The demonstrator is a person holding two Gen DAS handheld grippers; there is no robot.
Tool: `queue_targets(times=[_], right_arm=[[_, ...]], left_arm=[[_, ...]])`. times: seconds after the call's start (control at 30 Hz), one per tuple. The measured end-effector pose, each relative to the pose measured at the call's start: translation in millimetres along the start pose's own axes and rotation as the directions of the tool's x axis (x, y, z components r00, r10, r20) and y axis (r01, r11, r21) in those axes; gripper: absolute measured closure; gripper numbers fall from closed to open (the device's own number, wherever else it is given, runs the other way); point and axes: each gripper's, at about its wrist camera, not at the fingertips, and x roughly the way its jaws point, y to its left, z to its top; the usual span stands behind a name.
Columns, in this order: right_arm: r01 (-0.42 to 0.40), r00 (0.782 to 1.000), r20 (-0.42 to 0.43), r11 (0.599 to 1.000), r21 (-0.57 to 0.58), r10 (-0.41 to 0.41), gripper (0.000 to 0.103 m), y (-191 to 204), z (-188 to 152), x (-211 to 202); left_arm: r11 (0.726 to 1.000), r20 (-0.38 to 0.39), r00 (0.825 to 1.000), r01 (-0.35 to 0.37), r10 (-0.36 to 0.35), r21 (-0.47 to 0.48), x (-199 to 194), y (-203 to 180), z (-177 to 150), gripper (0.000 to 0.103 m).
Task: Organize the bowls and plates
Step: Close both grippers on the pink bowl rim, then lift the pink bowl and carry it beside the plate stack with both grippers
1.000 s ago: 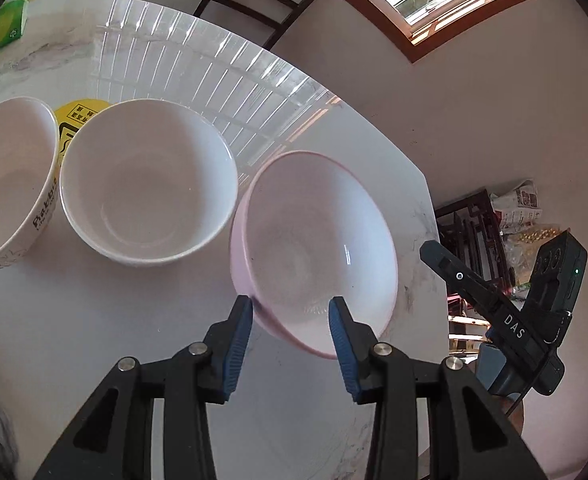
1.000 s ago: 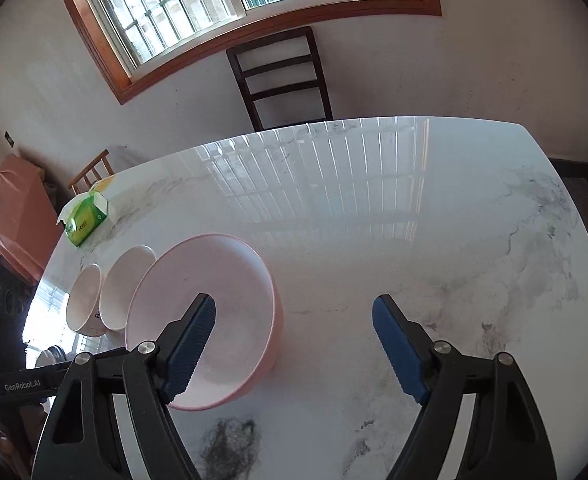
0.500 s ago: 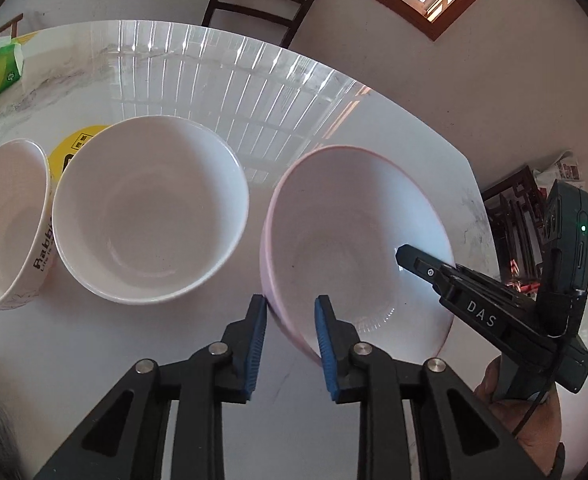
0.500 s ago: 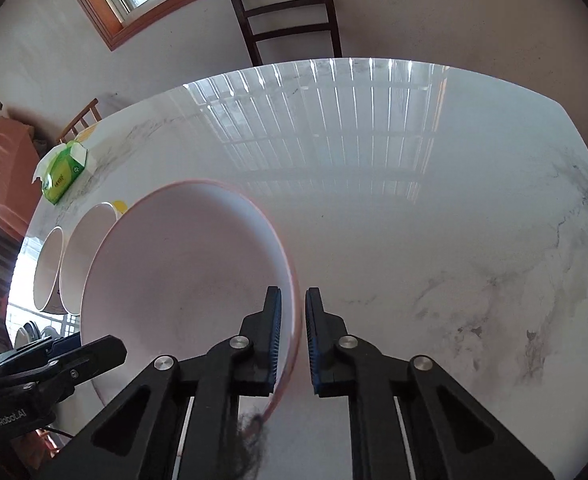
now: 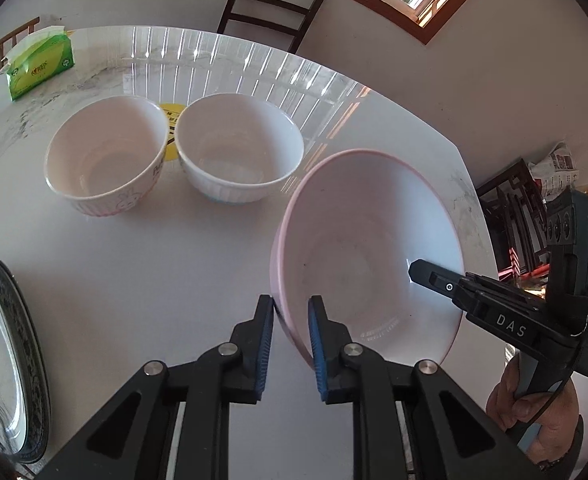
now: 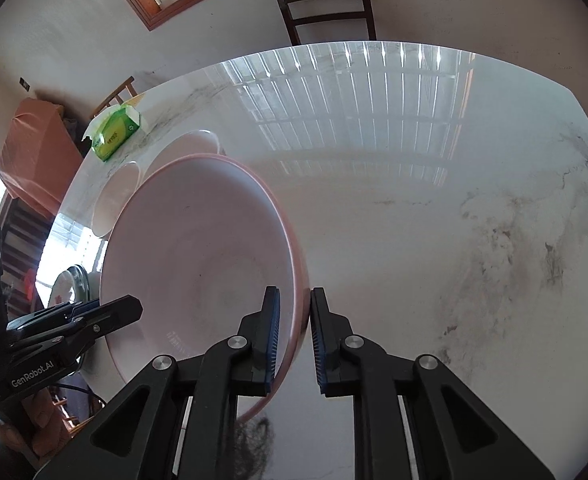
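Observation:
A large pink bowl (image 5: 365, 240) is held above the marble table (image 5: 154, 264), gripped from two sides. My left gripper (image 5: 290, 332) is shut on its near rim. My right gripper (image 6: 295, 328) is shut on the opposite rim of the pink bowl (image 6: 198, 256), and it shows in the left wrist view (image 5: 445, 286) at the bowl's right. Two smaller bowls stand side by side at the back left: a pinkish one with a rabbit print (image 5: 106, 164) and a white ribbed one (image 5: 238, 160). A blue-rimmed plate (image 5: 10, 356) lies at the left edge.
A green tissue pack (image 5: 40, 68) lies at the far left corner of the table. A yellow sticker (image 5: 172, 118) shows between the two small bowls. A dark chair (image 5: 272, 8) stands behind the table. The table's right half (image 6: 453, 208) is bare marble.
Both grippers closed on the pink bowl's rim and lifted it off the table. The view pulled back, so the plate at the left came into sight.

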Motion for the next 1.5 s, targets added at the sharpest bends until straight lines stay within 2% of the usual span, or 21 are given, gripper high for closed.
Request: queue_targets(times=[0.2,0.53,0.8,1.17,1.23,1.37,1.43,1.5], right_arm=[[-0.083,0.995,-0.061,0.996,0.011,0.084,0.087,42,-46,3],[-0.073,0.989,-0.129,0.996,-0.052,0.066,0.087,111,-90,23],[-0.06,0.986,-0.162,0.997,-0.056,0.05,0.086,132,-102,39],[-0.052,0.983,-0.176,0.998,-0.031,0.046,0.085,132,-102,45],[-0.058,0.983,-0.173,0.998,-0.028,0.052,0.082,132,-103,45],[-0.062,0.989,-0.135,0.997,-0.033,0.057,0.079,133,-101,39],[-0.082,0.991,-0.111,0.996,-0.028,0.078,0.07,133,-99,34],[-0.071,0.995,-0.073,0.996,-0.044,0.068,0.069,134,-96,25]], left_arm=[[1.0,0.023,0.999,-0.03,0.03,-0.003,-51,37,-42,0.085],[0.996,0.009,0.997,-0.074,0.075,-0.047,-77,87,-82,0.085],[0.995,-0.016,0.997,-0.076,0.075,-0.069,-78,110,-97,0.085],[0.996,-0.023,0.998,-0.066,0.064,-0.061,-74,114,-98,0.085],[0.996,-0.018,0.998,-0.068,0.067,-0.052,-74,114,-99,0.084],[0.998,-0.001,0.998,-0.066,0.066,-0.024,-73,113,-100,0.074],[0.998,0.014,0.998,-0.056,0.056,-0.021,-77,115,-101,0.073],[0.999,0.022,0.999,-0.049,0.049,-0.014,-83,116,-103,0.071]])
